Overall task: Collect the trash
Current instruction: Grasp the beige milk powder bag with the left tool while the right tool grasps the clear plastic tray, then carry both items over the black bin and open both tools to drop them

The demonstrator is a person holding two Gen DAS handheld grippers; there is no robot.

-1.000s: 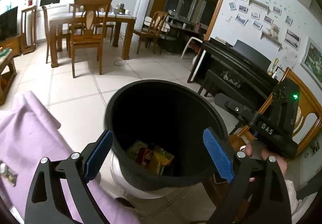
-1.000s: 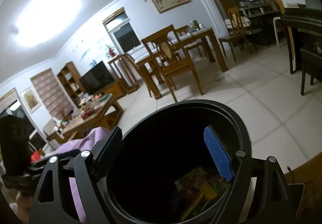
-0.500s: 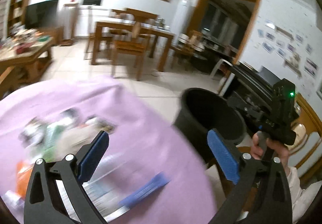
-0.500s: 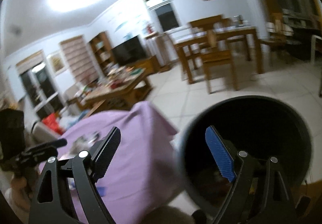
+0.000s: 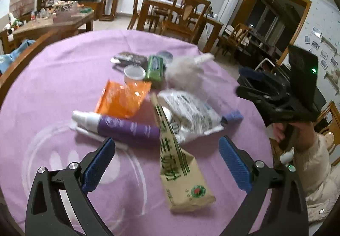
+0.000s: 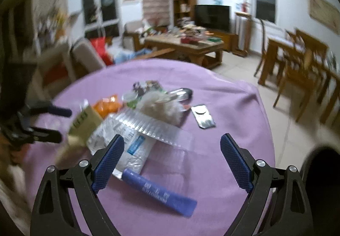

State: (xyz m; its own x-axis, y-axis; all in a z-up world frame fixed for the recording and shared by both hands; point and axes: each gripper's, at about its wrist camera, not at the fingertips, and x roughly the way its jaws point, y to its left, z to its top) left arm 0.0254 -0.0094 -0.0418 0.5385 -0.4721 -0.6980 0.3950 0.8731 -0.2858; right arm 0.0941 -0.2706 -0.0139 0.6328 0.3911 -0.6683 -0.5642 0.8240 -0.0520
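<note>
In the left wrist view the left gripper, jaws apart and empty, now faces the littered purple tablecloth instead of the bin, over the tan paper packet; in the right wrist view the right gripper, likewise spread and empty, has swung over the blue tube, the black bin at right, so another pick seems next

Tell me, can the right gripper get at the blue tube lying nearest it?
Probably yes. The right gripper is open and empty, and the blue tube lies uncovered on the purple cloth just ahead, only its far end tucked by the white packet.
</note>
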